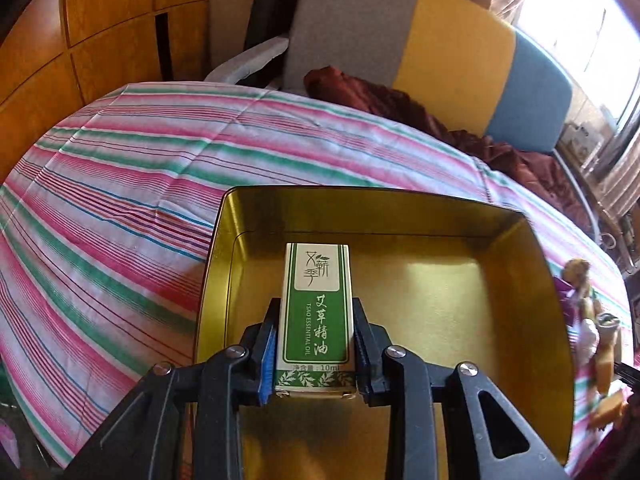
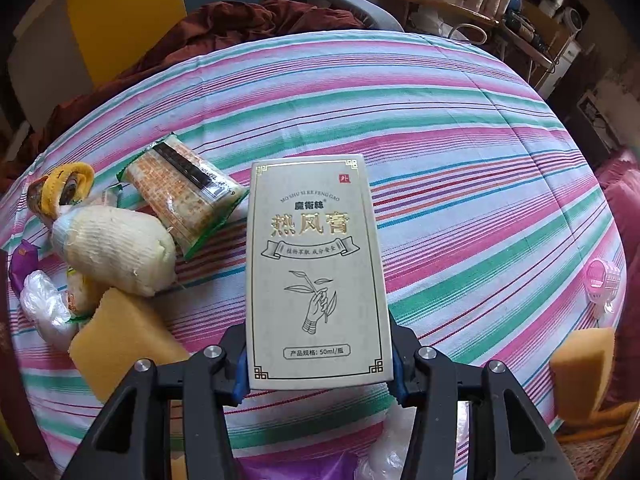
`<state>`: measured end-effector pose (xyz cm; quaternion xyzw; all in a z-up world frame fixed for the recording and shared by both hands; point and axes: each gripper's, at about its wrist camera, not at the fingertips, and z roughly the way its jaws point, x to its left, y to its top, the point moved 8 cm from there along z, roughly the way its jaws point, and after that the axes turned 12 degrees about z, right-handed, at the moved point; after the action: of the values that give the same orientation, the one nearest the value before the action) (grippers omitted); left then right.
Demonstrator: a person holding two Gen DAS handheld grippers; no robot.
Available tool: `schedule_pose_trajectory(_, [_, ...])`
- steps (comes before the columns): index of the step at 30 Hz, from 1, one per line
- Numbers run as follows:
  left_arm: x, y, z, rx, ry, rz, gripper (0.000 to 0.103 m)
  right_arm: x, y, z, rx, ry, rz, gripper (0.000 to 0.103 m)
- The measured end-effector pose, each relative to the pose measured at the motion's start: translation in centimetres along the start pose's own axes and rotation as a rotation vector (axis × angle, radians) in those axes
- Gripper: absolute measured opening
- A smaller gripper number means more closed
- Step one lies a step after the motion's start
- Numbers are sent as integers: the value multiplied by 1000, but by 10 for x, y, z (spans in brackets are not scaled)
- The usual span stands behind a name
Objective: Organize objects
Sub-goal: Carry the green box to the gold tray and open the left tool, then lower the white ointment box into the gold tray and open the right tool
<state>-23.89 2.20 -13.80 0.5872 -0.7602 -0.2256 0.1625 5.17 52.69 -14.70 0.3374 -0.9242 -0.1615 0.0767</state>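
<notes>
Striped cloth (image 2: 460, 128) in pink, green and white covers the round tabletop in both views. The left gripper (image 1: 314, 344) has its fingers (image 1: 267, 360) pinching a small green-and-white essential-oil box (image 1: 316, 304) by its two long sides, and the box hangs over the open gold tin (image 1: 536, 320), near the tin's left wall; whether it touches the bottom cannot be told. The tin's inside is otherwise bare, and its tall walls rise around the box on the far and right sides.

The right gripper (image 2: 318, 356) has its fingers (image 2: 239, 376) clamped on a larger pale ointment box (image 2: 316, 272), held face up above the cloth. To the left of that box lies a crowded heap: a cracker packet (image 2: 184, 192), a cream knitted bundle (image 2: 116, 250), a yellow ring-shaped piece (image 2: 66, 190), a clear plastic bag (image 2: 44, 300) and a yellow sponge (image 2: 120, 336) touching the gripper's left side. Well apart on the right are a pink plastic clip (image 2: 604, 280) and a second sponge (image 2: 580, 372) at the tabletop's edge. Behind the tabletop stands a chair with grey, yellow and blue panels (image 1: 452, 52), with dark red fabric (image 1: 420, 112) piled on it.
</notes>
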Motion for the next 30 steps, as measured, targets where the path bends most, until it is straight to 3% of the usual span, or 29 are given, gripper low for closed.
schedule_pose_trajectory(8, [14, 11, 23, 36, 58, 3, 30, 3, 0, 0, -3, -4, -8, 52])
schedule_pose_trajectory(14, [12, 20, 33, 34, 124, 70, 32, 5, 0, -1, -3, -3, -9, 52])
schedule_pose_trajectory(18, [9, 22, 35, 40, 106, 93, 46, 3, 0, 0, -3, -3, -9, 52])
schedule_pose_trajectory(22, [10, 23, 28, 16, 101, 81, 66, 3, 0, 0, -3, -2, -8, 52])
schedule_pose_trajectory(30, [2, 11, -28, -95, 137, 115, 66, -2, 10, -6, -56, -5, 14, 52])
